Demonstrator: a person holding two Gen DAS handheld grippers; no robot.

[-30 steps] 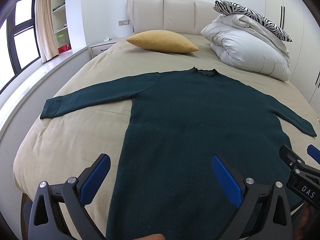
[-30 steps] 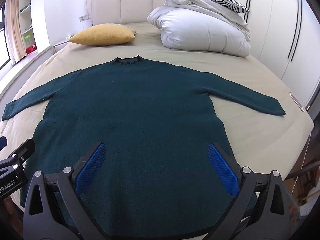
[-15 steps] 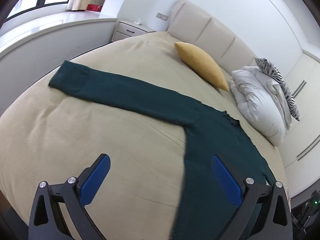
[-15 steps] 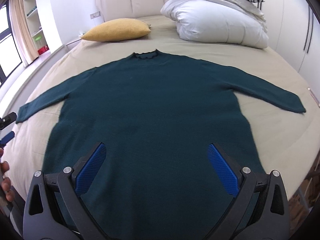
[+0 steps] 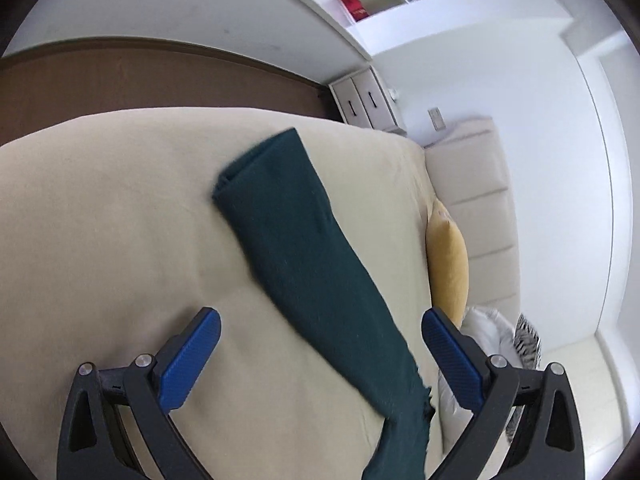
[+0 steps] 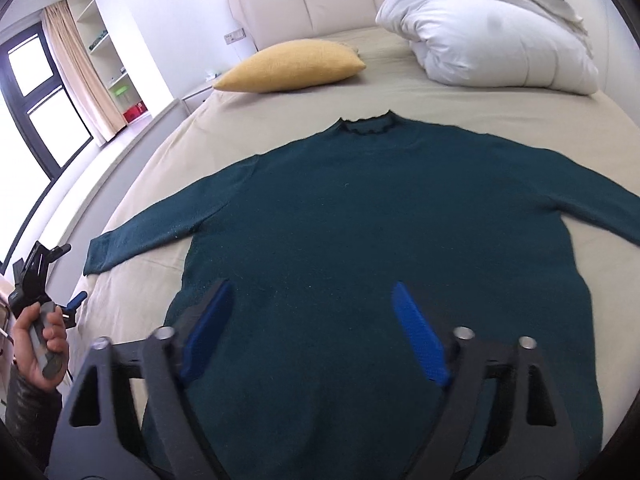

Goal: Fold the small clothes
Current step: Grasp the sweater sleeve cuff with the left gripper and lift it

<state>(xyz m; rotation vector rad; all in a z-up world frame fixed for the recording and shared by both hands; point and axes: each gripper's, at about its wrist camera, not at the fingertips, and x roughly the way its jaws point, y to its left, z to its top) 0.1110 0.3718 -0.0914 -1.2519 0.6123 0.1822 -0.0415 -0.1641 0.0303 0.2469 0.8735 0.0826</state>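
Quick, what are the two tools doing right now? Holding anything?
Left tool: open, holding nothing; the green sweater sleeve lies on the bed ahead of it.
Right tool: open but closing, holding nothing, over the sweater's body.

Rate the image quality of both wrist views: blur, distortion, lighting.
Left wrist view: rolled sideways, motion-smeared along the sweater sleeve, bed edge bowed by fisheye. Right wrist view: sharper, even daylight from the window; right gripper fingers slightly blurred, jaws closing.
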